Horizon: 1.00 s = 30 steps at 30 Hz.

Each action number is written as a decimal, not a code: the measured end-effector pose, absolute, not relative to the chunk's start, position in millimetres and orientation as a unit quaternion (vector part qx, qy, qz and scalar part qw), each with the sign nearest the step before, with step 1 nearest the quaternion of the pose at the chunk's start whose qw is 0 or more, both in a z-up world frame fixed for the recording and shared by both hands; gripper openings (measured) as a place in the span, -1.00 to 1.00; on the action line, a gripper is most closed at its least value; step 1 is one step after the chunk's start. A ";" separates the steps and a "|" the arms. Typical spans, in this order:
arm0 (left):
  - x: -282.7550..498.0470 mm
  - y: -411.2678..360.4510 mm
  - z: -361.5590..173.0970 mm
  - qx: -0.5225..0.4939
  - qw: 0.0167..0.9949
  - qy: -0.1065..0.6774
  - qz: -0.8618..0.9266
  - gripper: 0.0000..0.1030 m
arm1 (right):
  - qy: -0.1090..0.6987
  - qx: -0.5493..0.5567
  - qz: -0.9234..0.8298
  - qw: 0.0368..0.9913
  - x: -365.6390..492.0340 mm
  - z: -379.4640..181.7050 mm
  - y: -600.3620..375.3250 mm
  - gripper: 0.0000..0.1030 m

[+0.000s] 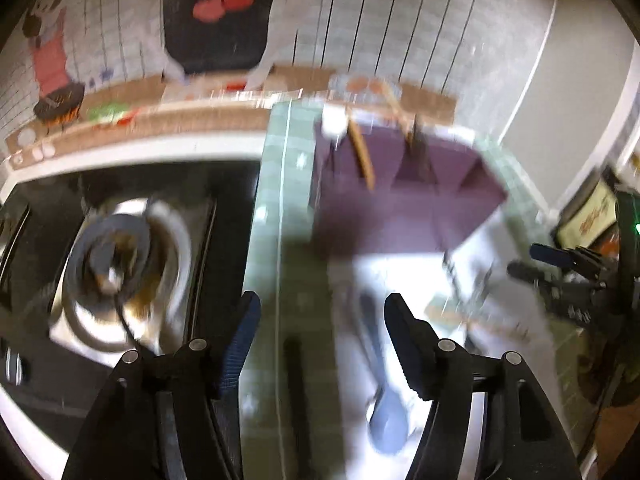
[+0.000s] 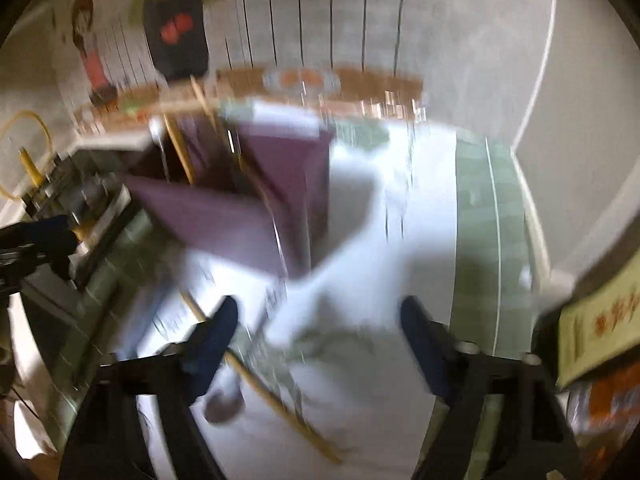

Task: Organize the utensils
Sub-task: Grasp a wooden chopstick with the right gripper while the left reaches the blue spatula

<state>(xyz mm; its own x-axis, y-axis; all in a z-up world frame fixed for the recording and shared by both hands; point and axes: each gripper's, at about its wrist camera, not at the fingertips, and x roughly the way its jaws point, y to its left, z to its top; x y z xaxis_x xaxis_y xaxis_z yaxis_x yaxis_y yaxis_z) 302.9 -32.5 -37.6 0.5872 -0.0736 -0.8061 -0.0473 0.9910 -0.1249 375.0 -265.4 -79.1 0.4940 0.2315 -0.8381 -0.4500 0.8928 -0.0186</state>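
Both views are blurred by motion. A purple divided holder stands on the counter with wooden-handled utensils upright in it; it also shows in the right wrist view. On a white sheet lie a blue spoon and loose utensils. My left gripper is open and empty above the sheet's left edge. My right gripper is open and empty over a wooden chopstick and a spoon. The right gripper shows at the right edge of the left wrist view.
A stove with a pot lies left of the green tiled counter. A wooden ledge runs along the decorated back wall. A box with printed text stands at the right.
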 end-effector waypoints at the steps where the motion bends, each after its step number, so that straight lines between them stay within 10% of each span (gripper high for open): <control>1: 297.8 -33.8 -43.1 -0.065 0.885 0.461 -0.003 0.27 | 0.481 -0.120 0.194 0.846 373.8 -91.6 -267.2 -0.75; 30: 250.3 -25.0 -59.2 -0.081 0.866 0.493 0.026 0.47 | 0.482 -0.135 0.297 0.813 307.1 -103.4 -213.9 -0.77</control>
<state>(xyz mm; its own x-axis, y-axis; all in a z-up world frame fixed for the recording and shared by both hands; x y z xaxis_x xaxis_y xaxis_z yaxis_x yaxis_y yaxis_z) 250.3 -25.0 -59.2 0.5121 -0.0350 -0.8582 -0.1257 0.9854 -0.1151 307.1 -213.9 -103.4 0.3577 0.3526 -0.8647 -0.6139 0.7865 0.0667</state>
